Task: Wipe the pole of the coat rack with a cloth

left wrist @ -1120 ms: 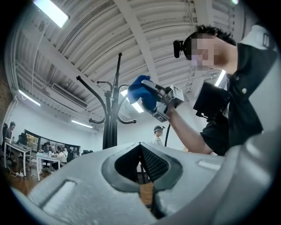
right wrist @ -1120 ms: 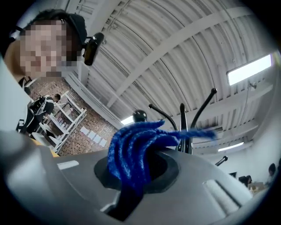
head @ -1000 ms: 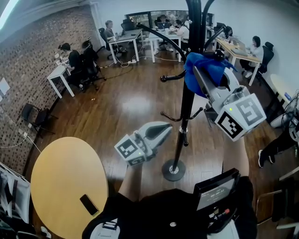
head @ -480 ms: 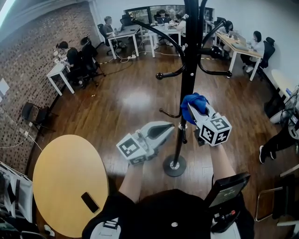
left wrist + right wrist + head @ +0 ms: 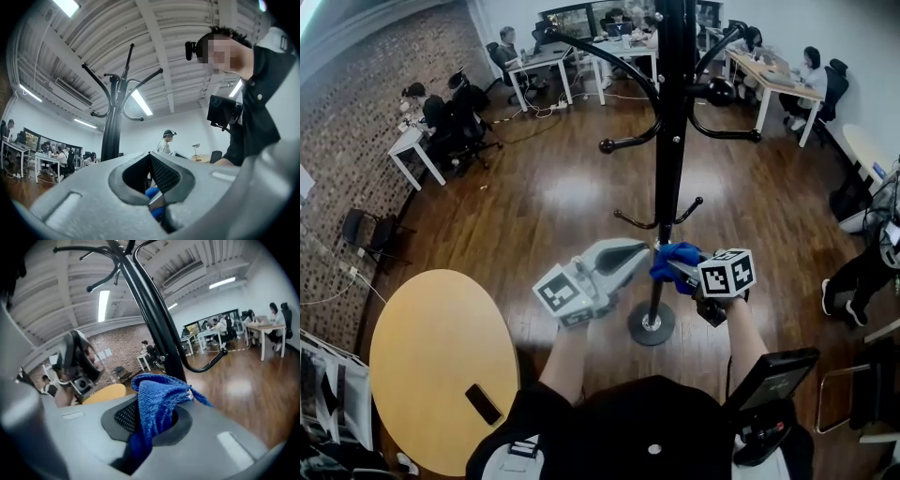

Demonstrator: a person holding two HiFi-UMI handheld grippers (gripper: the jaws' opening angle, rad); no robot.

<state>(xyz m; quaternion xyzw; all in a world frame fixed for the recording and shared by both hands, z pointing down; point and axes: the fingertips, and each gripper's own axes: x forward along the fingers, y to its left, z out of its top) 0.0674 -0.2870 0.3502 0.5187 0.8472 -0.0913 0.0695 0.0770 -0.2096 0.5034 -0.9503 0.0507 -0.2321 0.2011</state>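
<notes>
The black coat rack pole [image 5: 671,141] rises from a round base [image 5: 651,324] on the wood floor. My right gripper [image 5: 670,269] is shut on a blue cloth [image 5: 676,258], which is pressed against the pole low down, just under the lowest small hooks. In the right gripper view the cloth [image 5: 157,401] bulges out of the jaws with the pole [image 5: 152,310] right behind it. My left gripper [image 5: 630,255] hovers just left of the pole, shut and holding nothing. In the left gripper view the rack [image 5: 112,126] towers ahead, and a bit of the blue cloth [image 5: 152,193] shows past the closed jaws.
Curved hook arms [image 5: 609,75] stick out from the pole higher up. A round yellow table [image 5: 431,361] with a dark phone [image 5: 482,403] stands at the lower left. Desks with seated people [image 5: 530,66] line the far walls. A person's legs [image 5: 858,277] show at the right.
My right gripper has slid the blue cloth down the pole, from the upper hooks to just above the base. The left gripper has stayed in place.
</notes>
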